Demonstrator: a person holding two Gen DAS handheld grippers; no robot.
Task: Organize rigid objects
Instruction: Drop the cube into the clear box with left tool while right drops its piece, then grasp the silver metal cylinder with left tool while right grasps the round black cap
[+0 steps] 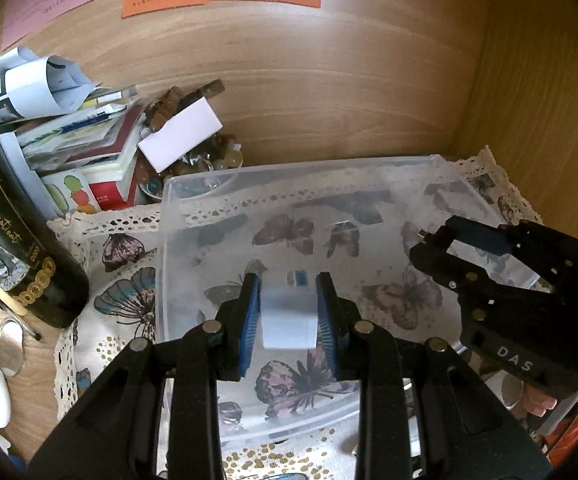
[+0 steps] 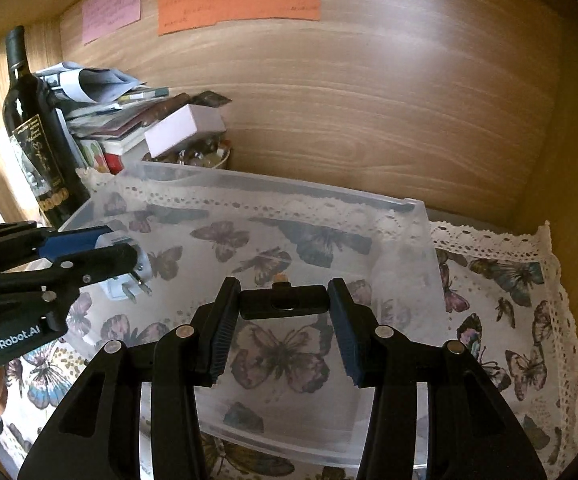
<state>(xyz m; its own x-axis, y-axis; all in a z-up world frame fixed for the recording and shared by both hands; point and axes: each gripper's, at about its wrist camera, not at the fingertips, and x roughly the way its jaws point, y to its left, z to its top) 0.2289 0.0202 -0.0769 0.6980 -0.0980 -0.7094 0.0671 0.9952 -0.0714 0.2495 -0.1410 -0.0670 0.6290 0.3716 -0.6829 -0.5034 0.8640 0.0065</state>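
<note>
Over the clear plastic bin (image 2: 409,240) is where both my claws sit right now. My left claw (image 1: 288,312) is clamped on a white plug adapter (image 1: 288,322), prongs poking out sideways in the right wrist view (image 2: 137,284). My right claw (image 2: 283,312) is pinched on a small black rectangular gadget (image 2: 283,301) with a little tan tip at its far end, can't tell what it actually is.

What could go wrong, as I see it: both items hang above the bin floor, so if I let go from up here they'd likely bounce or skid on the smooth plastic and end up wherever. The black gadget is only held by its ends, so a twist could pop it loose. My two claws are also near each other, so dropping both at once risks a bump.

Surface stuff: the bin sits on a butterfly-print cloth (image 2: 521,304) with a lace edge, which could slide if I shove the bin. All of it is inside a wooden nook with sticky notes (image 2: 241,2) on the back panel. On the left, a dark wine bottle (image 2: 33,128) stands just beside the bin, next to a messy paper pile (image 1: 73,128). Knock that bottle and I've got a real problem.
</note>
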